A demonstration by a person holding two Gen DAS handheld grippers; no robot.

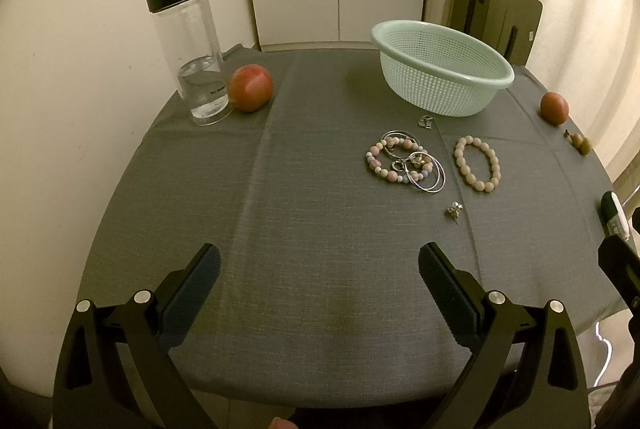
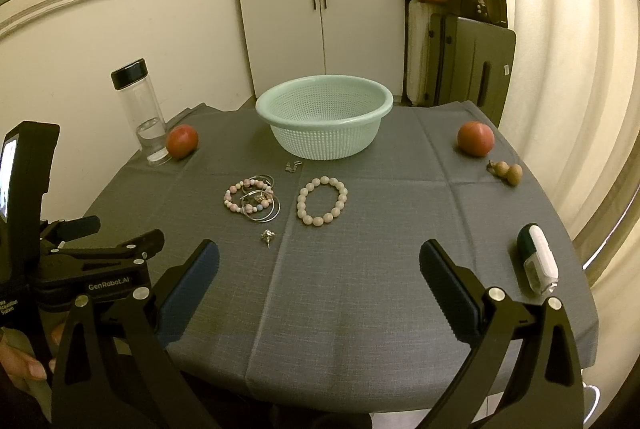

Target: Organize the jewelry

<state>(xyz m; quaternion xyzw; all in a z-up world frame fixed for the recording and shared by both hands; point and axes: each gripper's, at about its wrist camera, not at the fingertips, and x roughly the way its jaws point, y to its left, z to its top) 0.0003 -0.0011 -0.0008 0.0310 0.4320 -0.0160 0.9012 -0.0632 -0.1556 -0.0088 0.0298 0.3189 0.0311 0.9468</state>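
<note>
A pale bead bracelet (image 1: 478, 164) (image 2: 322, 201) lies on the grey cloth. Left of it a pink-and-blue bead bracelet (image 1: 394, 160) (image 2: 249, 195) is tangled with silver hoop earrings (image 1: 430, 175) (image 2: 267, 210). A small earring (image 1: 455, 212) (image 2: 267, 236) lies nearer me, and a small silver charm (image 1: 426, 121) (image 2: 292, 165) lies by the mint basket (image 1: 440, 69) (image 2: 324, 115). My left gripper (image 1: 320, 269) is open and empty, near the front edge, short of the jewelry. My right gripper (image 2: 319, 261) is open and empty. The left gripper's body shows in the right wrist view (image 2: 80, 261).
A clear bottle with a black lid (image 1: 188, 45) (image 2: 140, 113) and a tomato (image 1: 251, 87) (image 2: 182, 141) stand at back left. A second tomato (image 1: 554, 108) (image 2: 475, 138), a small gourd (image 1: 580, 143) (image 2: 508, 172) and a white-green device (image 1: 614, 215) (image 2: 538, 263) lie on the right.
</note>
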